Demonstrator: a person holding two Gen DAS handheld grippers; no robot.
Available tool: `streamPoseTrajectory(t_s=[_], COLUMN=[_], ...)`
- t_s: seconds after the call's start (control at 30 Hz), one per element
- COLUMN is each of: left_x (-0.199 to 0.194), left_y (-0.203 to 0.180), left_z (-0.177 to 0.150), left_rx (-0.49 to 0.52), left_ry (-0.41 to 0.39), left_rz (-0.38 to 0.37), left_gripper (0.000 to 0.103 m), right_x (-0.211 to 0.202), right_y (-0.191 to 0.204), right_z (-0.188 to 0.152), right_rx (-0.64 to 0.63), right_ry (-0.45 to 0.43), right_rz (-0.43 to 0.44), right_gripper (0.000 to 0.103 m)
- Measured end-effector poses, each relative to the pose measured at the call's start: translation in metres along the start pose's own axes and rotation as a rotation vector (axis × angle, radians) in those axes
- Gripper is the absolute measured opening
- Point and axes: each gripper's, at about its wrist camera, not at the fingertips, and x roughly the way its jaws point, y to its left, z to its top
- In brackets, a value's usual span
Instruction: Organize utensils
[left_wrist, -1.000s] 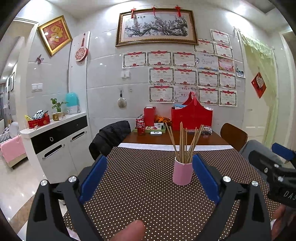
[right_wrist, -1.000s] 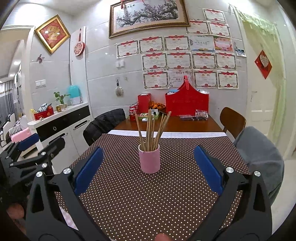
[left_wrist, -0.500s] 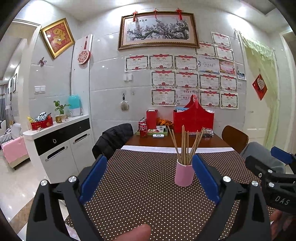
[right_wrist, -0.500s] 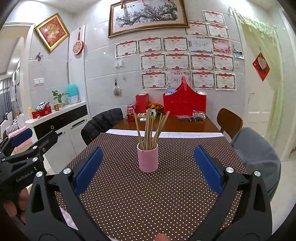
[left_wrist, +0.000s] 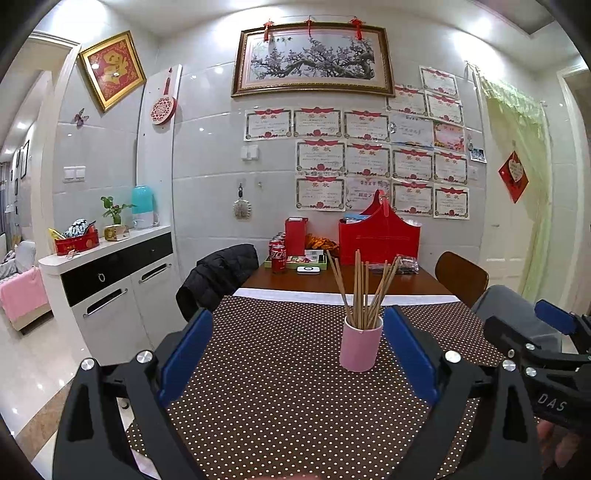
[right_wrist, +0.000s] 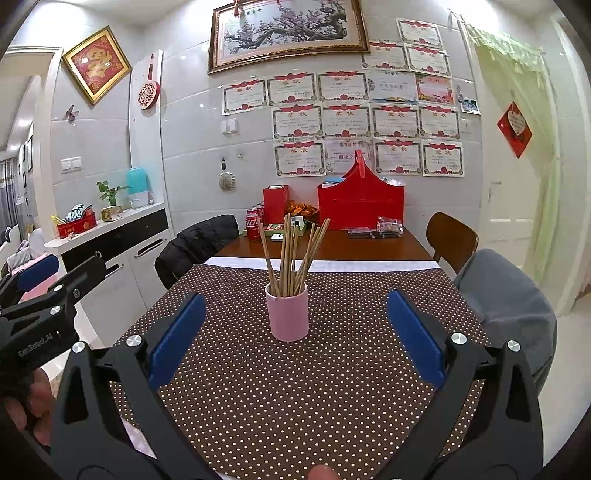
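The left gripper (left_wrist: 297, 350), black-framed with blue pads, is spread wide with nothing between its fingers, and it hangs over the near part of the brown white-dotted tablecloth (left_wrist: 280, 398). The right gripper (right_wrist: 295, 332), of the same build, also stands wide open and empty above the cloth.

Ahead of the right gripper, centred between its two blue pads and past their tips, stands the cylindrical pink cup (right_wrist: 287, 312), upright on the tablecloth. A bundle of thin wooden chopsticks (right_wrist: 291, 254) stands in it, fanning outward above the rim. From the left gripper the same cup (left_wrist: 360, 345) sits ahead and toward its right finger, just beside that pad in the view, with the chopsticks (left_wrist: 360, 288) rising behind the pad's tip. Neither gripper touches the cup or the sticks.

Each gripper shows at the edge of the other's view: the right one low on the right of the left camera, the left one low on the left of the right camera, each held by a hand.

Beyond the cup the cloth ends at a white strip, then bare brown wooden tabletop (right_wrist: 332, 247). At its far end, against the wall, stand a red basket-shaped box (right_wrist: 360, 201), a red carton (right_wrist: 275, 201) and red soda cans (right_wrist: 255, 223). A black jacket (right_wrist: 195, 243) hangs on a chair to the left, and a grey-covered chair (right_wrist: 506, 295) is on the right.
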Motion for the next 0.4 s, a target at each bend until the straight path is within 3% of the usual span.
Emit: streamPoseTrajectory(t_s=[0.4], left_x=[-0.0011], left_y=[0.0037], left_z=[0.0006], left_rx=[-0.004], left_ry=[-0.001], left_rz=[0.014], left_gripper=[0.092], right_x=[-0.0011], right_y=[-0.0014], right_z=[0.0006], right_rx=[0.001], right_ry=[-0.003], right_rz=[0.005], right_gripper=[0.097])
